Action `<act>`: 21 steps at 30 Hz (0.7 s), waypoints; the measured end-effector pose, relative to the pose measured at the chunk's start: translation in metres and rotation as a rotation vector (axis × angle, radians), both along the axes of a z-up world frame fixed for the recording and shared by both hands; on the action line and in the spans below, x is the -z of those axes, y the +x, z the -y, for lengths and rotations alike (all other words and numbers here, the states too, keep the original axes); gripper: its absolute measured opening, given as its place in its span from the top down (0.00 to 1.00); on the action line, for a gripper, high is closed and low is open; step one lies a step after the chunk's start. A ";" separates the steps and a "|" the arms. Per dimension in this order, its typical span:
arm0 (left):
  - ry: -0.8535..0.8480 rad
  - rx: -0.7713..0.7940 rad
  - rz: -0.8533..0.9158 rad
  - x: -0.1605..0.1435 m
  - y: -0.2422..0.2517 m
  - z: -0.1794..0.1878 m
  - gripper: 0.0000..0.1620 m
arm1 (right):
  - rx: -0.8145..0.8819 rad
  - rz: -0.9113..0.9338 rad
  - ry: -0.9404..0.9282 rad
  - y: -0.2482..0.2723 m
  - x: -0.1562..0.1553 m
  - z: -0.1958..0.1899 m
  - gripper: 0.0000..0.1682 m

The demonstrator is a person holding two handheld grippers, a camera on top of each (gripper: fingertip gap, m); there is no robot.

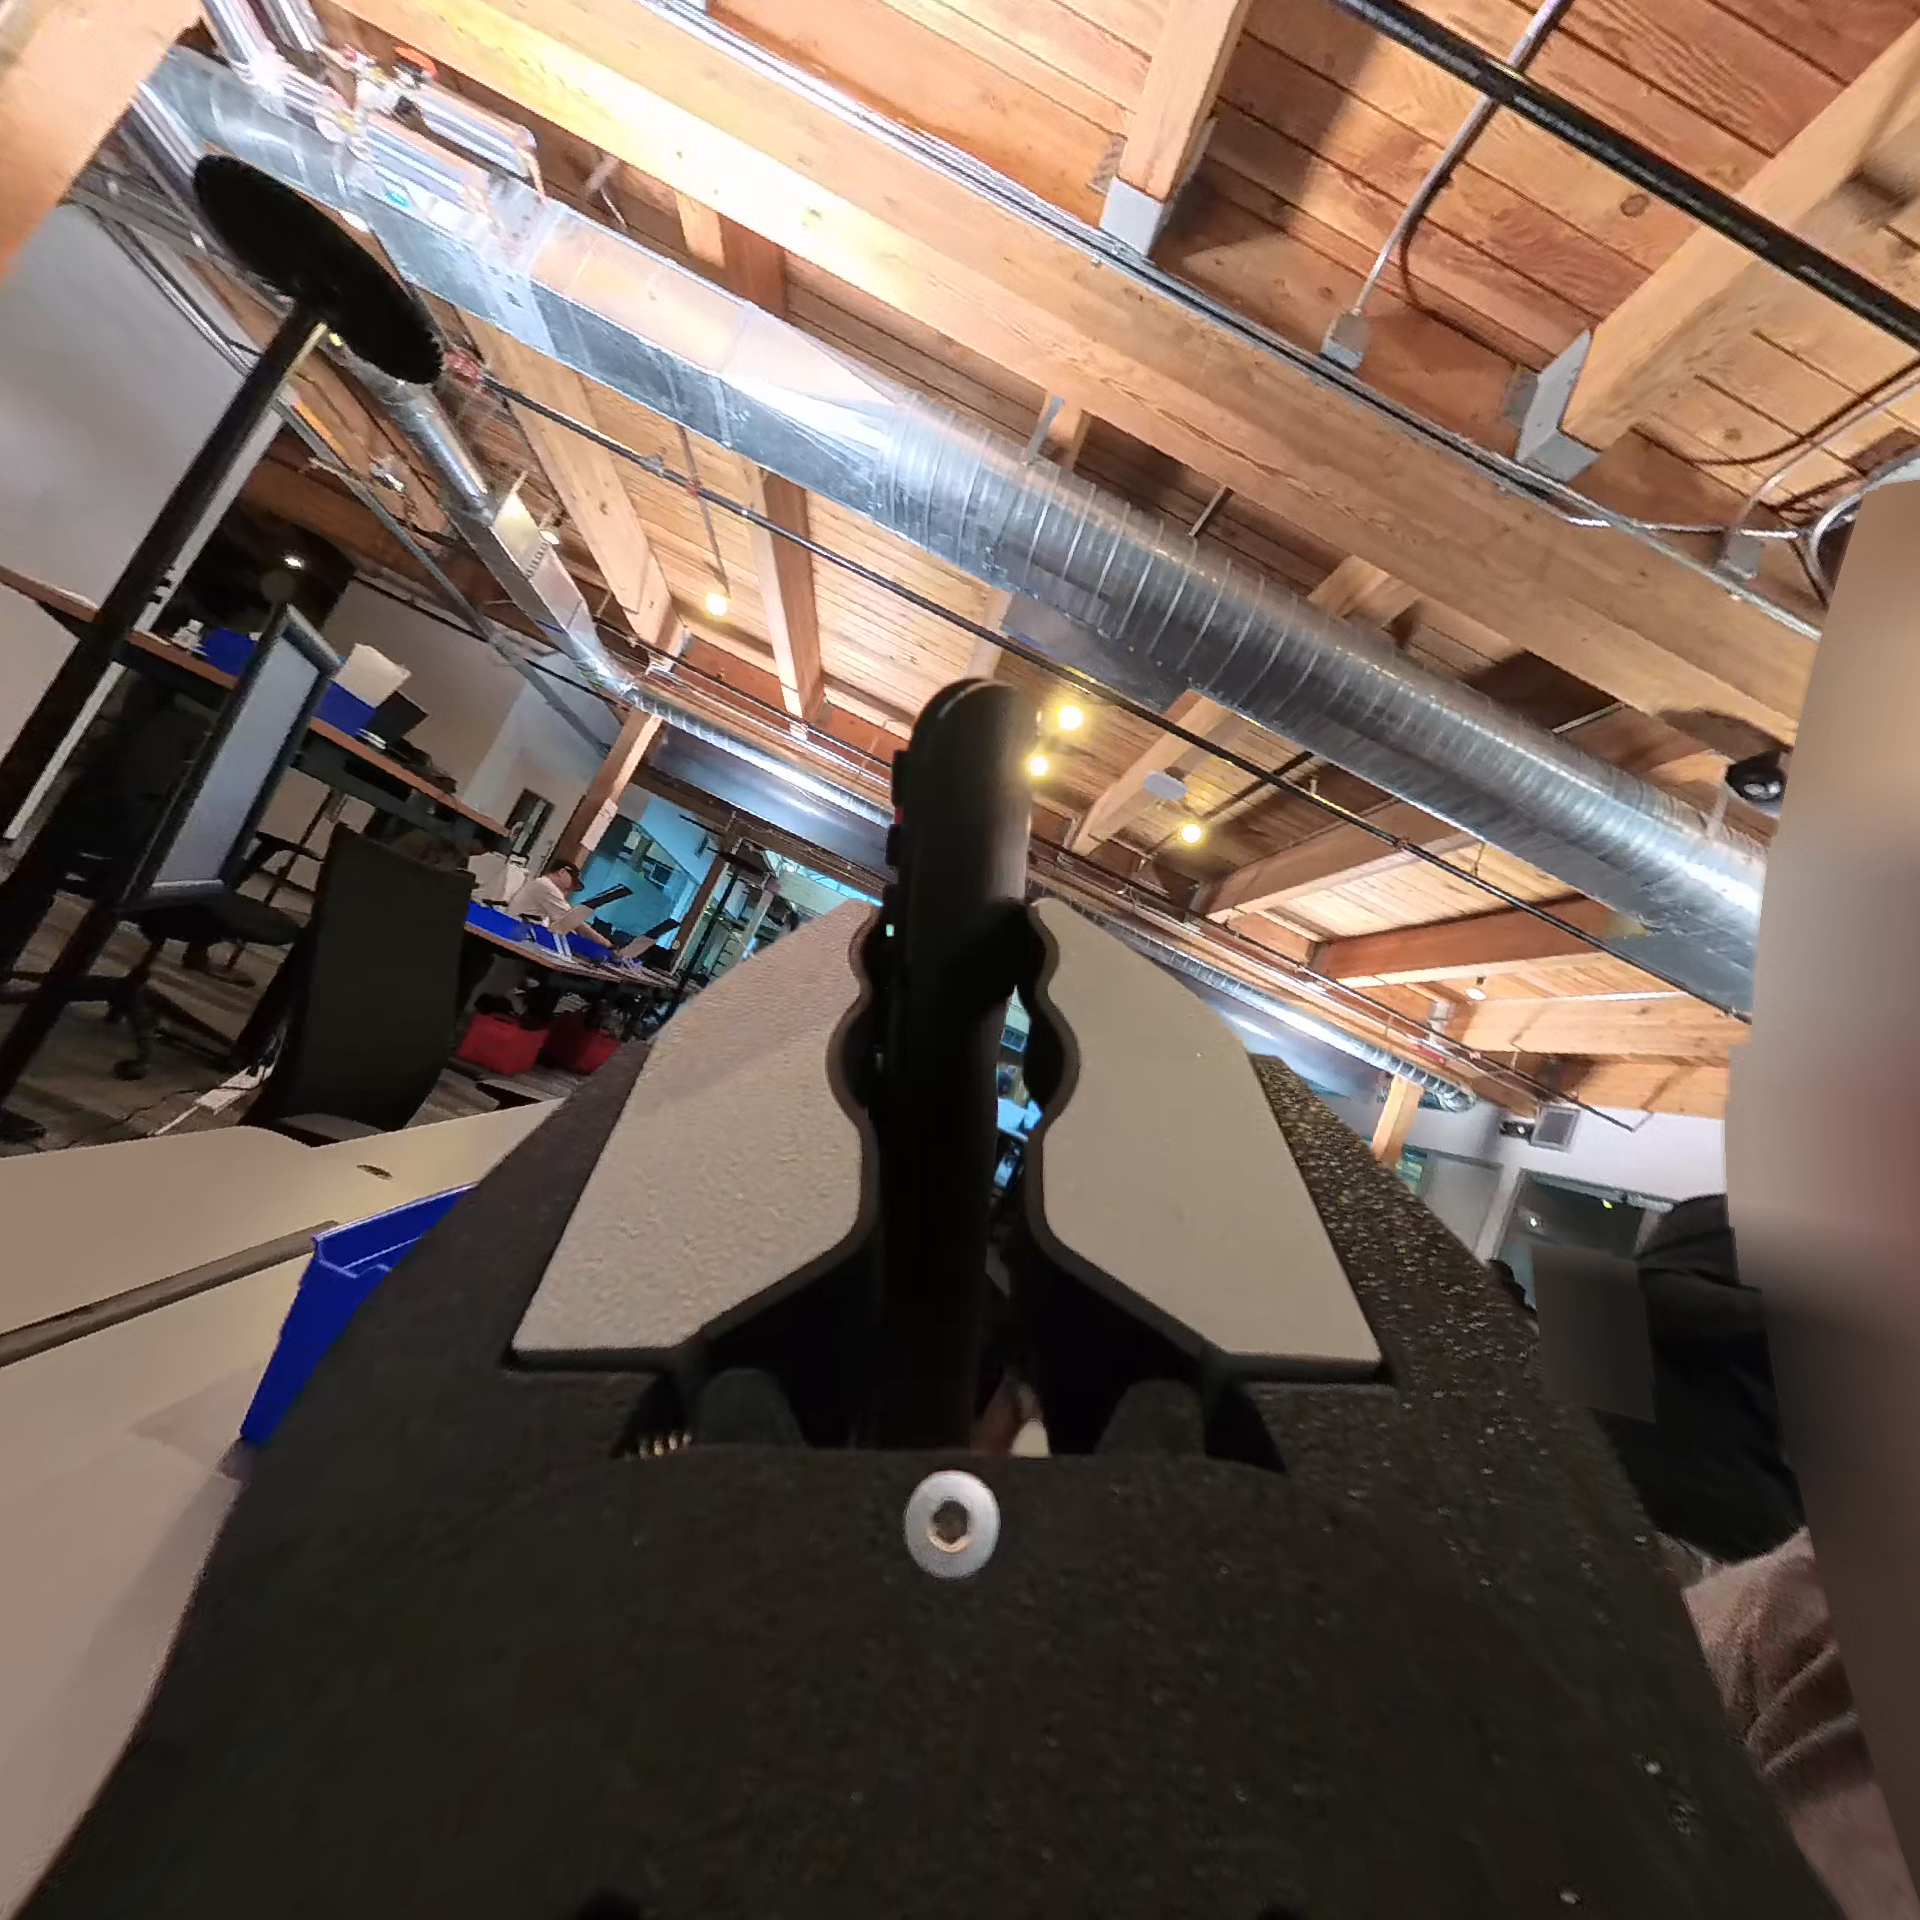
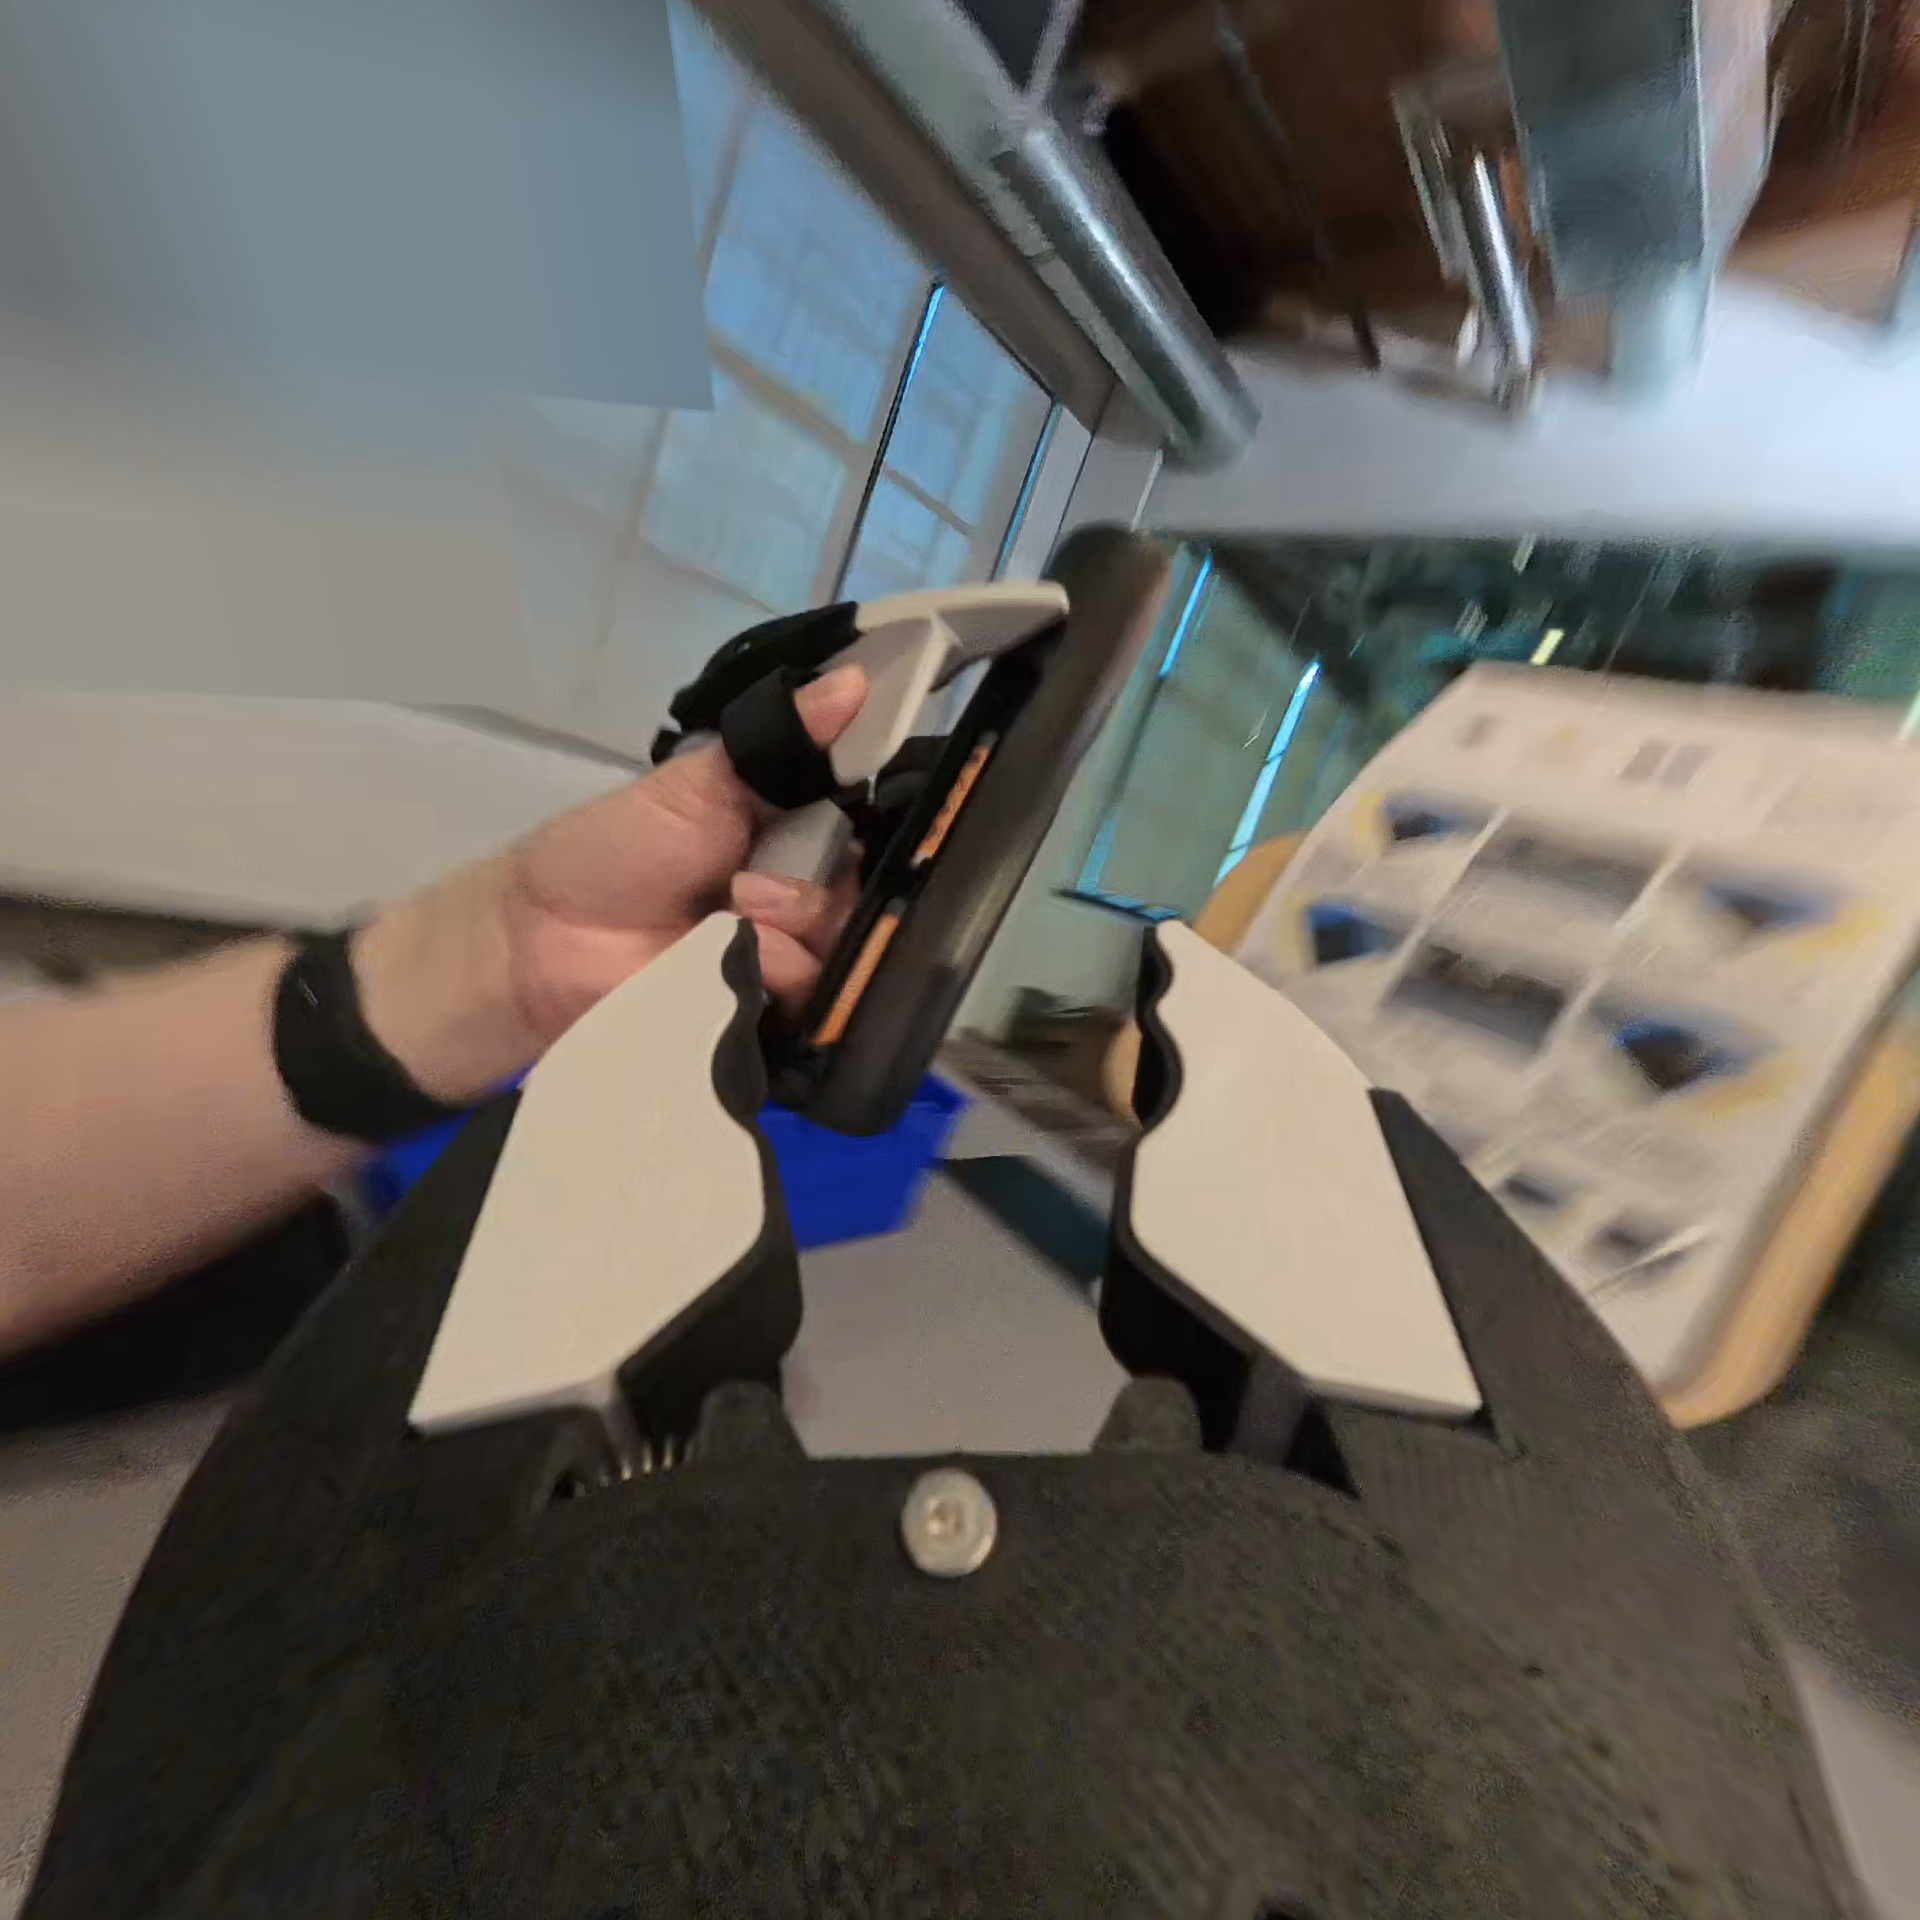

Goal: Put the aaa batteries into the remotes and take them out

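The left gripper is clamped on a black remote, its two grey fingers pressed against the remote's sides. In the left wrist view the remote stands upright between them, its rounded end pointing toward the wooden ceiling; small buttons show along its left edge, one of them red. This view looks steeply upward: wooden beams, a long silver duct and small round lamps fill most of it. Lower left lie the pale bench and the corner of a blue bin. Farther back are desks, a dark chair and a seated person at a far table. No batteries show from this side.

The right wrist view is blurred by motion. The right gripper is spread wide with nothing between its fingers. Beyond it, the person's left hand grips the other gripper's handle, a black strap across one finger and a black band on the wrist; the forearm reaches in from the left edge. Here the remote is seen from its open back, tilted, upper end leaning right, and two orange-and-black batteries lie end to end inside its compartment. The blue bin sits just below the remote. To the right a pale organiser with many compartments rests on a light wooden board. Windows and a grey metal rail fill the background.
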State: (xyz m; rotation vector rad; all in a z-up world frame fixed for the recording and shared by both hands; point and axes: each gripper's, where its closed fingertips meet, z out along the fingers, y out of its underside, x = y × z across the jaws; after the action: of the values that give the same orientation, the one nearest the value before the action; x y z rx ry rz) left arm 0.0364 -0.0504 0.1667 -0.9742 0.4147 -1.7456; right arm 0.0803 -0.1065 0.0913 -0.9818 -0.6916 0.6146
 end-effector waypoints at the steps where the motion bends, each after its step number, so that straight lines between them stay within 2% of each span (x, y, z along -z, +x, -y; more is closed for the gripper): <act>1: -0.009 -0.003 -0.001 0.002 0.001 -0.002 0.85 | -0.046 -0.096 -0.128 -0.003 0.011 -0.008 0.58; 5: -0.025 0.023 -0.014 0.008 0.009 -0.002 0.85 | -0.303 -0.386 -0.493 -0.019 0.041 -0.029 0.58; 8: -0.029 0.023 -0.025 0.011 0.014 -0.002 0.85 | -0.515 -0.449 -0.594 -0.031 0.041 -0.026 0.62; 9: -0.032 0.022 -0.029 0.012 0.014 -0.003 0.85 | -0.563 -0.460 -0.597 -0.031 0.039 -0.024 0.67; 11: -0.036 0.022 -0.025 0.013 0.014 -0.005 0.85 | -0.628 -0.442 -0.622 -0.031 0.039 -0.022 0.86; 12: -0.035 0.034 -0.033 0.014 0.015 -0.005 0.85 | -0.644 -0.423 -0.647 -0.031 0.040 -0.022 0.88; 17: -0.024 0.079 -0.147 0.024 0.015 -0.011 0.83 | -0.792 -0.354 -0.773 -0.014 0.042 -0.021 0.88; 21: -0.033 0.122 -0.192 0.030 0.012 -0.016 0.78 | -0.851 -0.180 -0.880 -0.004 0.049 -0.017 0.89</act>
State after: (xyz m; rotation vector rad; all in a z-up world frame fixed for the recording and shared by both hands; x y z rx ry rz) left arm 0.0483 -0.0345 0.1365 -1.1660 0.5799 -1.7783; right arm 0.0765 -0.0899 0.0419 -1.3922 -0.6664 1.8378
